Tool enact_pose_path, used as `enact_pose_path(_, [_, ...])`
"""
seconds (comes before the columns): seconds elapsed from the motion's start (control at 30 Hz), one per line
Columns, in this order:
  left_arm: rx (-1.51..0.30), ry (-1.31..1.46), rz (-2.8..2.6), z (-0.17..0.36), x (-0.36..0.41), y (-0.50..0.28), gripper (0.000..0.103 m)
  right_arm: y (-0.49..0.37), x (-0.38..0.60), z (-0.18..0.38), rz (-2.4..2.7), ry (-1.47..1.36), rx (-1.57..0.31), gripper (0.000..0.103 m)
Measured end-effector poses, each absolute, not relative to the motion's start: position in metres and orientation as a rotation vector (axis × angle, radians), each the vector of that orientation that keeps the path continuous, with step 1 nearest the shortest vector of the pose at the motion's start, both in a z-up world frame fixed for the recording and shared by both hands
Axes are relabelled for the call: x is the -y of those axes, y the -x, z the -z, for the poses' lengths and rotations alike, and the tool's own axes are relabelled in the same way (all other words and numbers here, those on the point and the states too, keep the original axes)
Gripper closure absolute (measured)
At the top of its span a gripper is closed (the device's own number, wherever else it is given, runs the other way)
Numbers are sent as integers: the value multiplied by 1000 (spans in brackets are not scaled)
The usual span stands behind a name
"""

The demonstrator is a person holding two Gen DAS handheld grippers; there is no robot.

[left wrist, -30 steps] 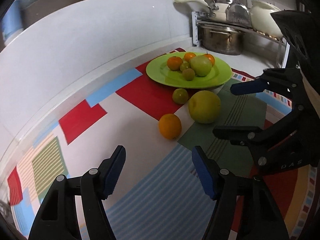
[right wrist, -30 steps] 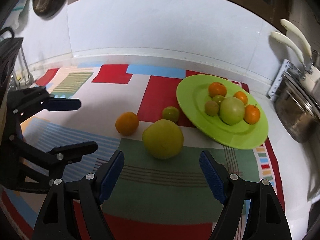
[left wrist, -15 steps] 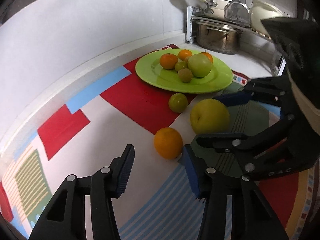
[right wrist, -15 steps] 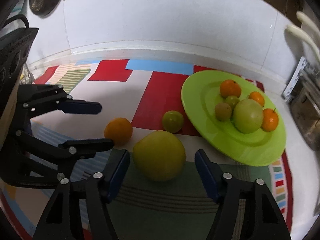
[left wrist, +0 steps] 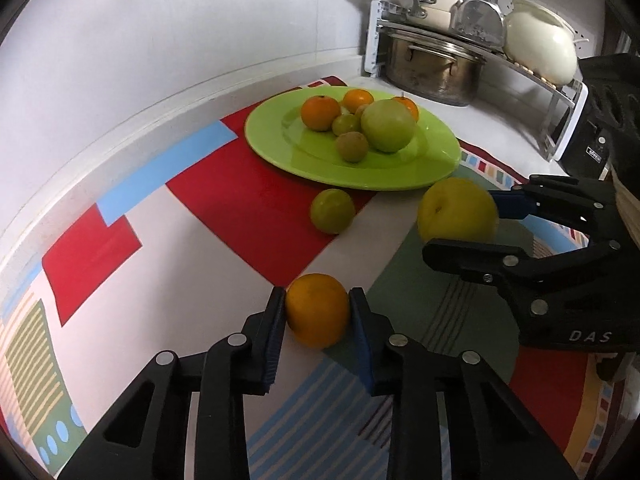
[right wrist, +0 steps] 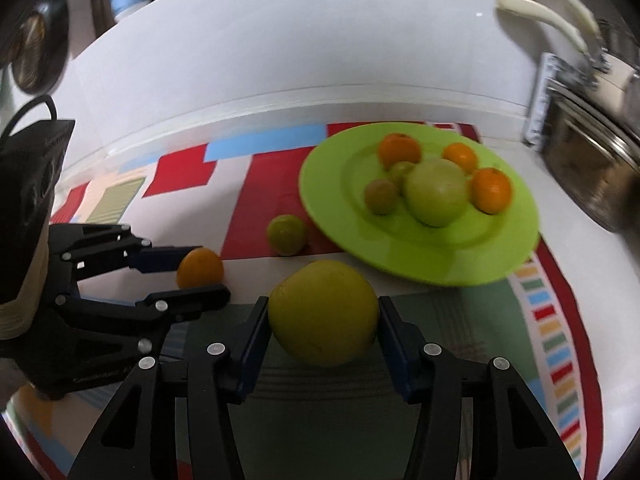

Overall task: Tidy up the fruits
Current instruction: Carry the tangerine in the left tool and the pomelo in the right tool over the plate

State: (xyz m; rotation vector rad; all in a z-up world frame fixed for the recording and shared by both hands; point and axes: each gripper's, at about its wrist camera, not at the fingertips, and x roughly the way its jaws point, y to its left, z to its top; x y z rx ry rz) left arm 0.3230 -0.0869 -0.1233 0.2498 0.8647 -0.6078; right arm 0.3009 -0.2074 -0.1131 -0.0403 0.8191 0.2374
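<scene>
Orange (left wrist: 317, 310) pinched by left fingers (left wrist: 274, 322), "DAS" on right gripper (left wrist: 460, 222)

Left wrist view: rides behind the left hand-held gripper (left wrist: 318, 312), angled down, close over the patterned mat (left wrist: 224, 216), facing the green plate (left wrist: 280, 148) and pot rack (left wrist: 472, 40). Right wrist view: behind the right hand-held gripper (right wrist: 323, 322), likewise downward. Shared: plate, mat, loose fruit, each other's gripper.
</scene>
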Motion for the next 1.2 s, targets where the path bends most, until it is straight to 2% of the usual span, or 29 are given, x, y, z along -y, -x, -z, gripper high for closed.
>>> enact_pose_path(0.2, [-866, -216, 587, 119, 90, -314, 72, -287, 215, 104, -213, 12, -796, 50])
enact_pose_path(0.8, [-777, -84, 426, 62, 75, -250, 72, -227, 236, 60, -127, -44, -685, 50])
enact_pose_path(1.2, [-680, -91, 424, 20, 90, -259, 72, -223, 255, 21, -64, -87, -602, 50])
